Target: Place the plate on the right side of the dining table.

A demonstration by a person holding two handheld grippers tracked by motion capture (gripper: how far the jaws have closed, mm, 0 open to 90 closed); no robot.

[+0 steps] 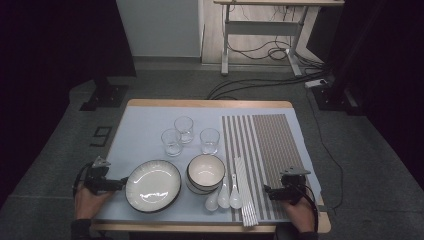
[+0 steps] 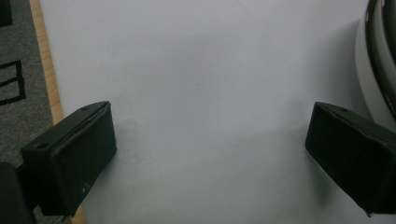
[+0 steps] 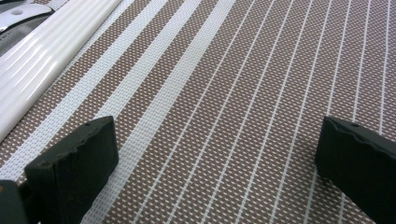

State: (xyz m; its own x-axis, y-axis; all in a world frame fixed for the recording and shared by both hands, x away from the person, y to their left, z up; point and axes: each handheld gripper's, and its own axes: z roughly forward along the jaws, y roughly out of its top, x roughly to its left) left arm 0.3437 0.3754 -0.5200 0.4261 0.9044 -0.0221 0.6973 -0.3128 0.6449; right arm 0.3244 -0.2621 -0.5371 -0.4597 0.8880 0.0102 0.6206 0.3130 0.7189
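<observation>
From above the near edge we look forward and down over the whole table (image 1: 210, 104). Our left gripper camera sits low, close over the pale cloth (image 2: 201, 93) beside the plate (image 2: 380, 51); our right one hangs close over the striped mat (image 3: 243, 93), which the high view shares.

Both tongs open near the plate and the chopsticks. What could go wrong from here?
1. The plate lies flat with its rim low on the mat; the left tongs, open beside it, may slip off the rim or push it toward the bowl.
2. The chopsticks stick out past the table's near edge; a nudge from the right tongs could tip them off.
3. The three glasses stand close together; reaching for one may knock another.
</observation>
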